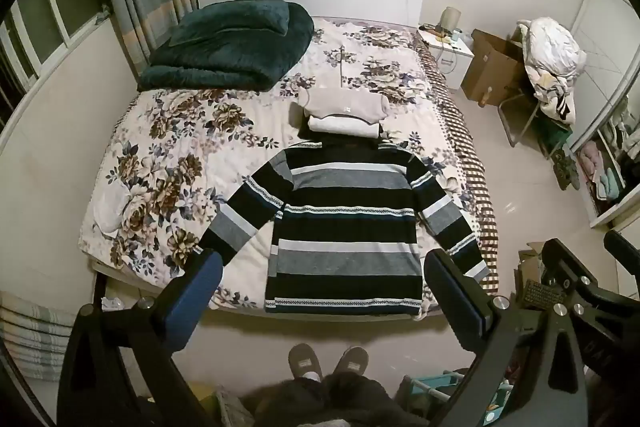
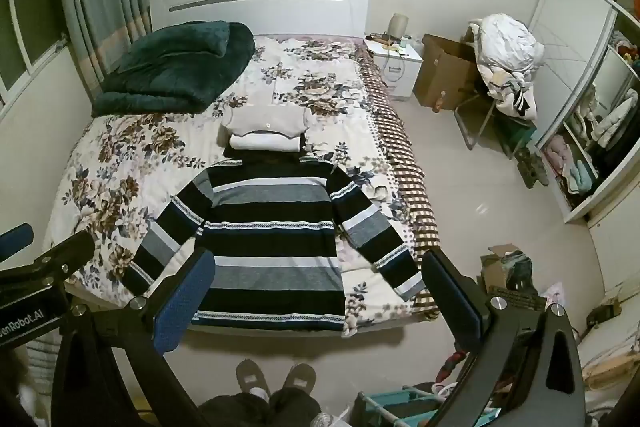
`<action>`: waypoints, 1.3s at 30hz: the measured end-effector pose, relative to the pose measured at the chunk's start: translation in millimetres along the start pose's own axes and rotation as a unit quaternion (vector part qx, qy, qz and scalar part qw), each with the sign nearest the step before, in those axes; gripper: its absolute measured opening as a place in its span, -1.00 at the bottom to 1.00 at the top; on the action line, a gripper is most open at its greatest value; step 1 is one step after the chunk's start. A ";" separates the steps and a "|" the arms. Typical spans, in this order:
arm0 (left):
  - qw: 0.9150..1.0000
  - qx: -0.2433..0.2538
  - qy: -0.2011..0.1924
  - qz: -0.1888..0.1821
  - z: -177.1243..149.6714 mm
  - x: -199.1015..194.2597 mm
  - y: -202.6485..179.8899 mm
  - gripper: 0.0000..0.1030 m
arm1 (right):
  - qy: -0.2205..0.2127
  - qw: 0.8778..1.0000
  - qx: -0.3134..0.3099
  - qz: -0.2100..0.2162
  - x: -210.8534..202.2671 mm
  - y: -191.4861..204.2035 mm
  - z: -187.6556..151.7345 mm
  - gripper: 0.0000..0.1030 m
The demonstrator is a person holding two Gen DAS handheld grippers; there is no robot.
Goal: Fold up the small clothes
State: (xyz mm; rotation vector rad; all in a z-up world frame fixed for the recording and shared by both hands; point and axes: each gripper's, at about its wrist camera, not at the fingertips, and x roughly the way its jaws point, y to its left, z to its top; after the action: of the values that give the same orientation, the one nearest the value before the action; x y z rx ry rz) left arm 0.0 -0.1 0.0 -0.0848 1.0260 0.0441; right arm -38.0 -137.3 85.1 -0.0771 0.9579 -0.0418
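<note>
A black, grey and white striped sweater (image 1: 344,227) lies flat on the floral bed (image 1: 168,155), sleeves spread, hem at the near edge; it also shows in the right wrist view (image 2: 272,239). Beyond its collar sits a small stack of folded pale clothes (image 1: 344,115), also in the right wrist view (image 2: 266,133). My left gripper (image 1: 324,267) is open and empty, held high above the sweater's hem. My right gripper (image 2: 316,267) is open and empty, also high above the sweater's lower right part. Part of the right gripper's body shows at the right edge of the left wrist view.
A dark green folded quilt (image 1: 228,43) lies at the bed's far left. A white nightstand (image 1: 448,55), a cardboard box (image 1: 492,67) and a chair piled with laundry (image 1: 552,67) stand right of the bed. An open wardrobe (image 2: 592,131) is far right. My slippered feet (image 1: 328,363) stand at the bed's foot.
</note>
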 end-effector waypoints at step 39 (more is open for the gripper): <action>1.000 -0.004 -0.011 0.008 25.2 -16.1 6.7 1.00 | -0.006 1.000 0.000 0.002 -6.5 1.9 5.5 1.00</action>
State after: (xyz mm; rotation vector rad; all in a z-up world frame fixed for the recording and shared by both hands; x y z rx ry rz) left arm 12.6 8.9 26.4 -0.0828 1.0039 0.0629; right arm -37.3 -134.6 93.4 -0.0751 0.9470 -0.0382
